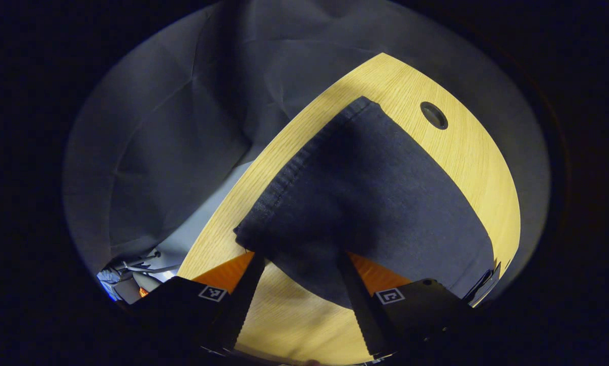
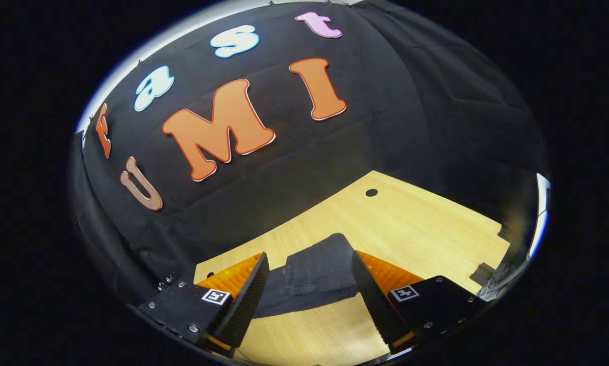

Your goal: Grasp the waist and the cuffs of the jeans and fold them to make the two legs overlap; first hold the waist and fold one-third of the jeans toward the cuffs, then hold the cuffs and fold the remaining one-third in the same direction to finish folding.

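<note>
Left claw (image 1: 299,262) hovers spread over the jeans (image 1: 370,203) cuff; right claw (image 2: 309,277) gapes near the waist; judged pre-grasp on the table (image 2: 416,229), next closing on both ends

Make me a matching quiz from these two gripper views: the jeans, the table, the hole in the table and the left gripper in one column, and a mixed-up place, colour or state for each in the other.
Column one:
1. jeans
2. table
3. hole in the table
4. left gripper

Column two:
A. light wood grain
B. open, fingers spread at the near edge of the dark cloth
C. dark denim lying flat on the wood
D. small, round and dark, beyond the far end of the cloth

Pairs: 1-C, 2-A, 3-D, 4-B
</note>
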Demonstrator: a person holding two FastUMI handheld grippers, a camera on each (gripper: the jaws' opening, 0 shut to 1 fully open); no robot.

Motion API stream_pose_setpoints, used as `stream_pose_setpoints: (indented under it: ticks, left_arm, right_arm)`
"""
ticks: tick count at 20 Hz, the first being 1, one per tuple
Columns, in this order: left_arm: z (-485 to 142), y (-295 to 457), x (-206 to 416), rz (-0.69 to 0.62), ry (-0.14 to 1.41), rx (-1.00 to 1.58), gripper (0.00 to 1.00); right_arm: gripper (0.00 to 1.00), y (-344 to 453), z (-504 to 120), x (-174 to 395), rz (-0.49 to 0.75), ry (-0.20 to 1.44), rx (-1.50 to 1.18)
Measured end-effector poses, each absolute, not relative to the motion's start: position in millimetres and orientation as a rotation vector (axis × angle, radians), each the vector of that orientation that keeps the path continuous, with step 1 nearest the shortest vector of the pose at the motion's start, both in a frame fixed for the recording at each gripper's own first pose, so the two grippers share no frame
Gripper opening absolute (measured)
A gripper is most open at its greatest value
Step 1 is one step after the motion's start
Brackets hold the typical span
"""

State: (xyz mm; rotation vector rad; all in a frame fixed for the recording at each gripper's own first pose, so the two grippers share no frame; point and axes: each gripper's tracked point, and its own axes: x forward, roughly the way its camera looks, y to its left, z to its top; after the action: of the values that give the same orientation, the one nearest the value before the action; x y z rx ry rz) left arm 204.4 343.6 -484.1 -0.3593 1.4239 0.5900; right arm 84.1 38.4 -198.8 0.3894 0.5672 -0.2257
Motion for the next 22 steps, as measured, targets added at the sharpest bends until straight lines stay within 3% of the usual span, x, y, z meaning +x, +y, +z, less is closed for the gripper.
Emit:
stream_pose_setpoints:
  ticks: [3, 7, 9, 10, 11, 22]
  left_arm:
    - [-488.2, 340.2, 208.3, 0.613, 1.393, -0.389, 0.82]
    - [-489.2, 324.6, 223.1, 0.567, 1.312, -0.407, 0.12]
    - [-490.6, 324.2, 215.7, 0.533, 1.302, -0.408, 0.12]
    - [-477.1, 321.5, 222.9, 0.519, 1.269, -0.440, 0.05]
    - [-473.6, 319.2, 225.8, 0.501, 1.257, -0.448, 0.04]
    - [-355.9, 282.6, 244.5, 0.249, 0.920, -0.475, 0.01]
  right_arm:
    - [0.98, 40.9, -203.4, 86.9, -0.199, 0.588, 0.372]
    - [0.98, 30.6, -212.8, 80.8, -0.191, 0.616, 0.382]
    - [0.98, 19.3, -217.9, 77.2, -0.198, 0.630, 0.396]
    - [0.98, 14.0, -220.6, 76.7, -0.202, 0.634, 0.405]
    - [0.99, 8.7, -221.6, 77.3, -0.204, 0.635, 0.414]
    - [0.98, -3.1, -233.2, 104.5, -0.113, 0.674, 0.432]
